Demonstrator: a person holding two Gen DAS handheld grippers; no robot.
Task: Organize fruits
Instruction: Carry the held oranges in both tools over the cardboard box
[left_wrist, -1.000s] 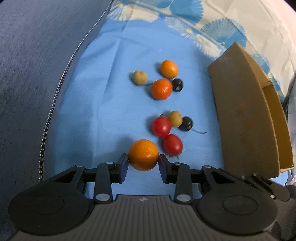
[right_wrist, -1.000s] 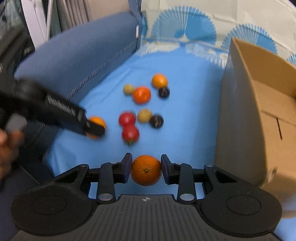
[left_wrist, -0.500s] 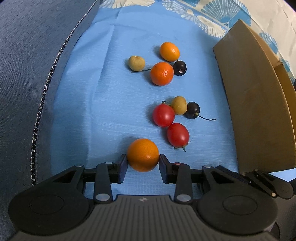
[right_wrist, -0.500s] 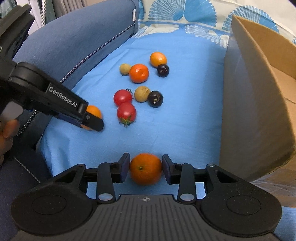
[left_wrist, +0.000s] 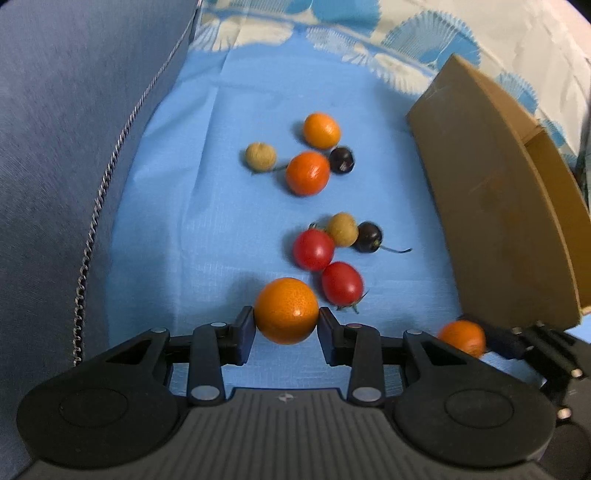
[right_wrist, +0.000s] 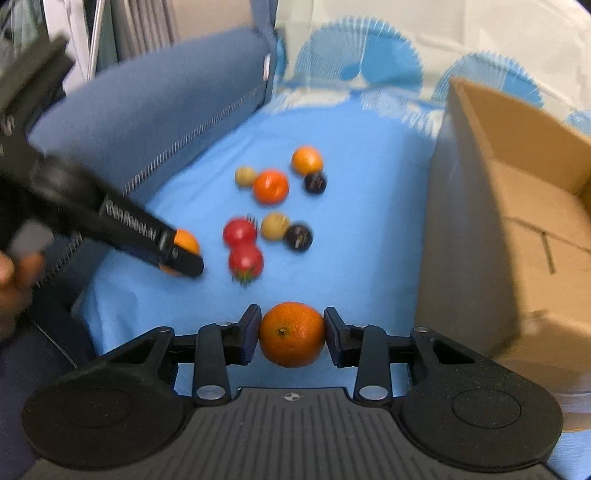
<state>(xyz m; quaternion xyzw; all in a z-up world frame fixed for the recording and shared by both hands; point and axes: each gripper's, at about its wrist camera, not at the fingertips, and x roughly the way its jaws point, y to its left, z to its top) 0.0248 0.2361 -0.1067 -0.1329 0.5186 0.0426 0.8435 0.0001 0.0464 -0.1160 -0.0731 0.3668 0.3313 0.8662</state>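
left gripper fingers pinch an orange; right gripper fingers pinch a tangerine; box at right

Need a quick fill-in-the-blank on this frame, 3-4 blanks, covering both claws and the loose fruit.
1. The left claw is shut on an ____.
2. The right claw grips an orange, so ____ claws hold fruit.
3. The number of red tomatoes lying on the blue cloth is ____.
4. The cardboard box stands to the ____ of the loose fruit.

Missing words: orange; both; two; right
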